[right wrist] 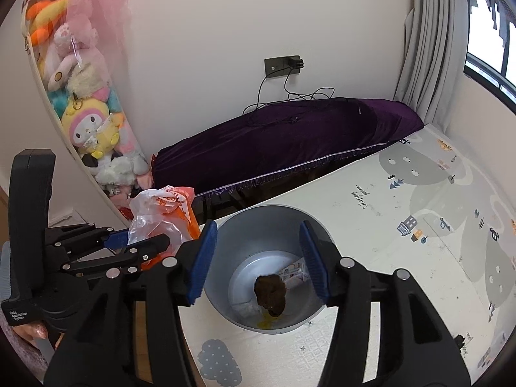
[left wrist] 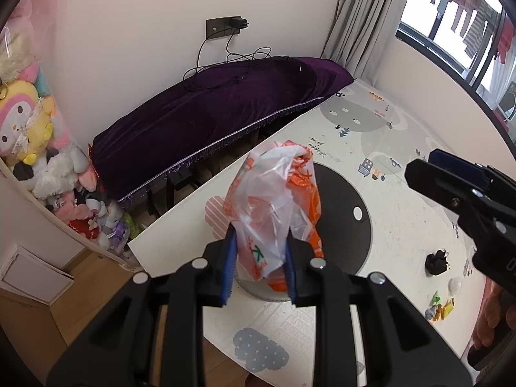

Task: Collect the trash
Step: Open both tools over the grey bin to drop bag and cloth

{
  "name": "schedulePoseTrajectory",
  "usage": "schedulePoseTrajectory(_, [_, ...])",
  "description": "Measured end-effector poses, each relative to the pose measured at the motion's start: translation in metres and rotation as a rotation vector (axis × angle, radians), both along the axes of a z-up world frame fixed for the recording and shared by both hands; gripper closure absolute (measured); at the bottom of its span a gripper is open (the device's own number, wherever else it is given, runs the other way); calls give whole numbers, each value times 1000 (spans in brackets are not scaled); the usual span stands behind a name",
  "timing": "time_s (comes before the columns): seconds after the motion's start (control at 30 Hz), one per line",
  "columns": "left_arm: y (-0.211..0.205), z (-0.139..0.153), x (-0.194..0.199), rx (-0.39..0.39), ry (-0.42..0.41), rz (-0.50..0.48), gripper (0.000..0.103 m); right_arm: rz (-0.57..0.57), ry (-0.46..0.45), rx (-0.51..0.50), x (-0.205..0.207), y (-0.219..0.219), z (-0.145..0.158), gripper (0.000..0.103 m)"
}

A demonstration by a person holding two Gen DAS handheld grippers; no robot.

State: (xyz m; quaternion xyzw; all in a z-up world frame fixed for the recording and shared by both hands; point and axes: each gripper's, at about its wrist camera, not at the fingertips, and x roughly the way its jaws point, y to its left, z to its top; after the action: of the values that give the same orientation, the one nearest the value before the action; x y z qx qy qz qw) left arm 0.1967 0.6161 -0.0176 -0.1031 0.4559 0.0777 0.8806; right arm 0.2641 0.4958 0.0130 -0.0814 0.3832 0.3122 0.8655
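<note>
My left gripper (left wrist: 258,274) is shut on a crumpled orange and clear plastic bag (left wrist: 274,206) and holds it up above the play mat; the bag also shows in the right wrist view (right wrist: 164,213), beside the left gripper (right wrist: 135,242). My right gripper (right wrist: 258,258) is open and empty, held over a grey round bin (right wrist: 225,238). In the bin lie a brown crumpled lump (right wrist: 271,293), a white wrapper (right wrist: 293,271) and yellow bits. On the mat at the right lie a black crumpled piece (left wrist: 436,262), a white scrap (left wrist: 455,284) and small coloured wrappers (left wrist: 440,308).
A purple velvet cover (left wrist: 209,122) drapes a long low piece along the wall, with cables from a wall socket (left wrist: 222,27) on it. A net of plush toys (left wrist: 35,148) hangs at left. Wooden floor (left wrist: 80,290) borders the patterned mat (left wrist: 403,225). Curtain and window stand at right.
</note>
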Motion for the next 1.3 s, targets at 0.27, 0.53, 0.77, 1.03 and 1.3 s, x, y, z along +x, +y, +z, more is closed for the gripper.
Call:
schedulePoseTrajectory(0.27, [-13, -2, 11, 0, -7, -40, 77, -53, 11, 0, -3, -25, 0, 52])
schedulePoseTrajectory(0.53, [-31, -2, 28, 43, -20, -67, 41, -93, 0, 4, -7, -42, 5, 52])
schedulePoseTrajectory(0.77, [-38, 2, 29, 45, -26, -78, 30, -110, -1, 6, -10, -49, 6, 50])
schedulePoseTrajectory(1.03, [-45, 8, 14, 62, -27, -81, 30, -114, 1, 14, -14, -53, 7, 50])
schedulePoseTrajectory(1.3, [-61, 12, 5, 64, -30, -122, 29, -160, 10, 7, -31, -71, 3, 46])
